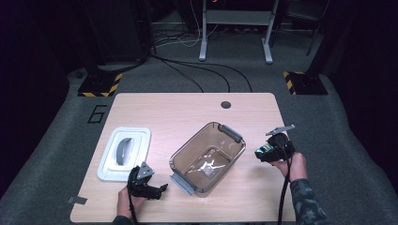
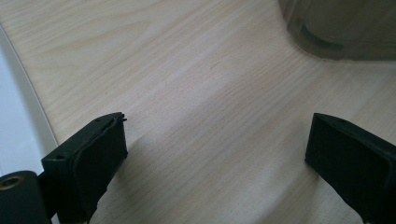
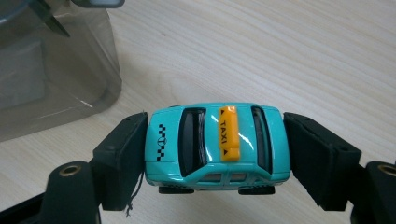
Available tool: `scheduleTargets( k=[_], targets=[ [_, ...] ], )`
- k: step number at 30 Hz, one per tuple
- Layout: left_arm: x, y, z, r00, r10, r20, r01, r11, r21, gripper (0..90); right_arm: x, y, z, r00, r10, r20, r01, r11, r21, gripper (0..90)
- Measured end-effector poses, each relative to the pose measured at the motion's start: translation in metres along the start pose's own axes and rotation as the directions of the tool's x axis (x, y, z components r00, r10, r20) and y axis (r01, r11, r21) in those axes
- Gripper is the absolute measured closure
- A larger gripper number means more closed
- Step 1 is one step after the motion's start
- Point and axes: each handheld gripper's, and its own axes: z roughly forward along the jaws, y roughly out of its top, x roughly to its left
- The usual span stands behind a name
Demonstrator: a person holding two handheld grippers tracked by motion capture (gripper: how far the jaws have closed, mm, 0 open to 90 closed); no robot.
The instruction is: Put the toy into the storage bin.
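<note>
Teal die-cast metal, by its look, forms the toy taxi (image 3: 217, 147), which sits crosswise between the jaws of the right claw (image 3: 217, 154), nose against one pad and tail against the other, its orange roof sign facing the camera. Gripping it by the ends keeps the wheels free and the body level, which would suit a clean lowering. In the high view the right claw (image 1: 264, 153) is held above the desk (image 1: 164, 112), just beside the right rim of the smoky clear container (image 1: 207, 157), which stands open with its grey latches folded out; the car appears meant for it. A small clear packet seems to lie on the container's floor, though its contents cannot be made out. The white lid (image 1: 124, 153), with a grey part at its centre, lies flat to the left, well clear of the opening. The left claw (image 1: 155, 190) rests near the desk's front edge between lid and container, jaws spread wide over bare wood and holding nothing, apparently kept in reserve.
</note>
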Motion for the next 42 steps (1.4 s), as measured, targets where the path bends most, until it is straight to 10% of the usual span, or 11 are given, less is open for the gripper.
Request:
scheduleTargets(
  k=[42],
  targets=[
    [0.000, 0.000, 0.000, 1.0000, -0.001, -0.002, 0.001, 1.0000, -0.001, 5.5, -0.001, 0.039, -0.029, 0.9993, -0.037, 0.010, 0.037, 0.999, 0.020, 24.4]
  ],
)
